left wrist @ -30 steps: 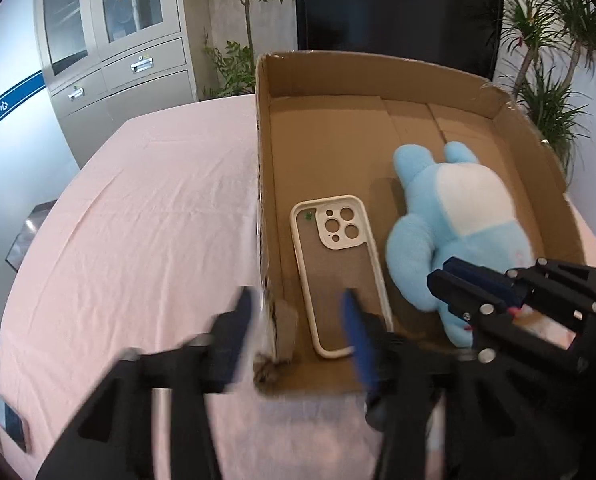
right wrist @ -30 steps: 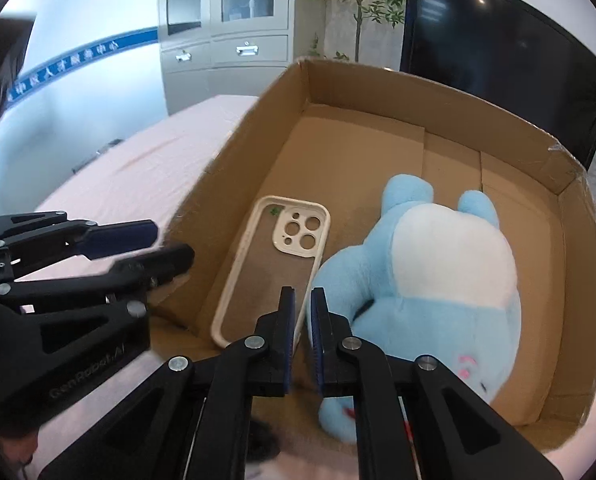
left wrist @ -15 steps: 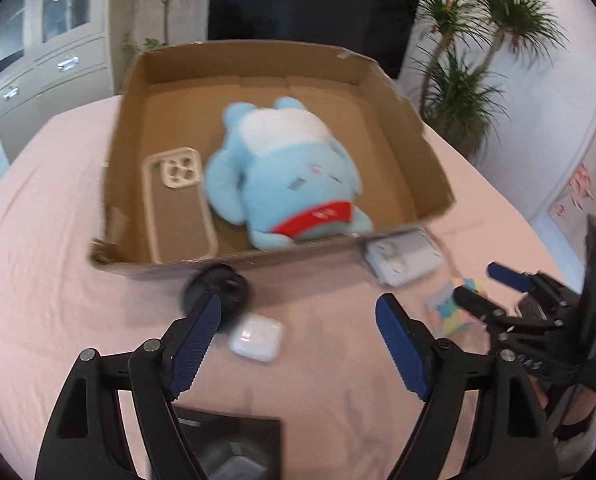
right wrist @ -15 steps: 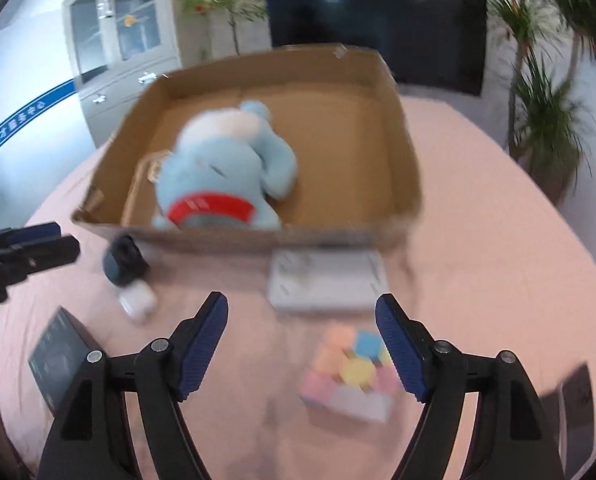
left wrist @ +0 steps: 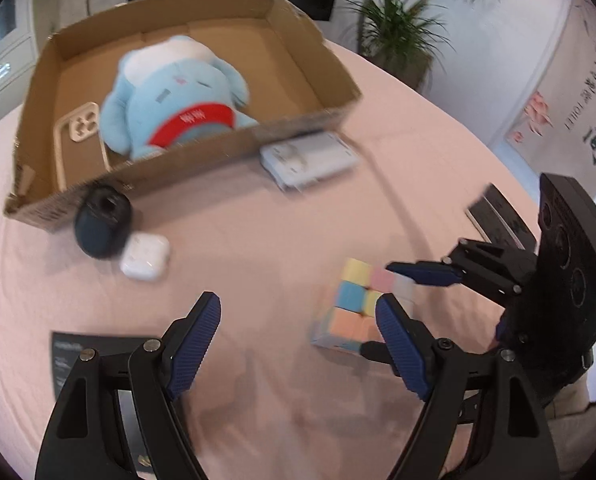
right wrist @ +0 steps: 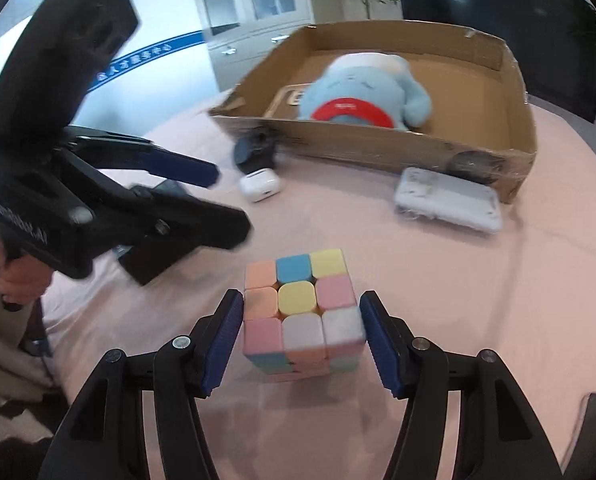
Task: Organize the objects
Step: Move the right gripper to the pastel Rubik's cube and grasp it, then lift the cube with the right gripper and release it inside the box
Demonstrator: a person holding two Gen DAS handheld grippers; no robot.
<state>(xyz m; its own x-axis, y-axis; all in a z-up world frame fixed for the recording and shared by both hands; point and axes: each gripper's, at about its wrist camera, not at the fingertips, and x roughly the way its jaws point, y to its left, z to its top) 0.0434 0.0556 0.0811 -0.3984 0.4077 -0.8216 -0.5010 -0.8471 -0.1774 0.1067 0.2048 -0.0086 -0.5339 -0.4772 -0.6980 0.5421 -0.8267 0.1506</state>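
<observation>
**Right gripper closing around the cube**

The right gripper [right wrist: 301,332] straddled the pastel puzzle cube [right wrist: 301,308] near the table's [right wrist: 497,300] front edge, jaws closing, pads not yet pressing. The left gripper [left wrist: 298,336] hung spread and empty beside it.

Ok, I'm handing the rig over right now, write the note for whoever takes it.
Right tool: jaws closing around the pastel cube, which sits on the pink tablecloth; pads not clearly pressing yet.
Left tool: open, empty, over bare cloth.
Done: blue plush and phone case lie in the cardboard box.
Left outside the box: cube, white earbud case, dark round thing, grey flat device, black cards.
</observation>
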